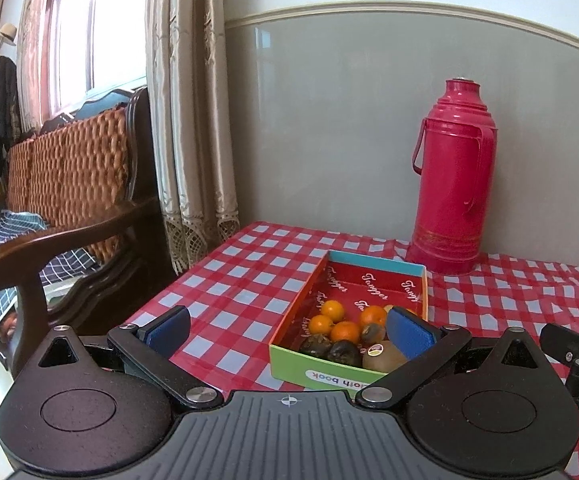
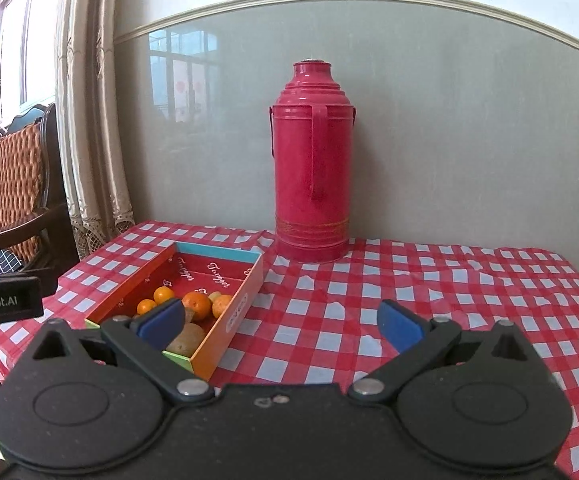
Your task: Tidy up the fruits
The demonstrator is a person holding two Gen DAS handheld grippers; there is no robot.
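Observation:
A shallow cardboard box [image 1: 313,372] [image 2: 233,320] with a red inside lies on the checked tablecloth. Its near end holds several small oranges [image 1: 345,330] [image 2: 196,305], a brown kiwi [image 1: 383,357] [image 2: 187,338] with a sticker and two dark wrinkled fruits [image 1: 343,353]. My left gripper [image 1: 289,330] is open with nothing between its blue pads, its right pad in front of the box's near right corner. My right gripper [image 2: 281,322] is open too and empty, with its left pad over the box and its right pad over bare cloth.
A tall red thermos flask [image 1: 451,176] [image 2: 312,160] stands behind the box against the grey wall. A wooden armchair [image 1: 69,216] with a woven back is left of the table, beside the curtain. The cloth's right half [image 2: 469,300] is bare.

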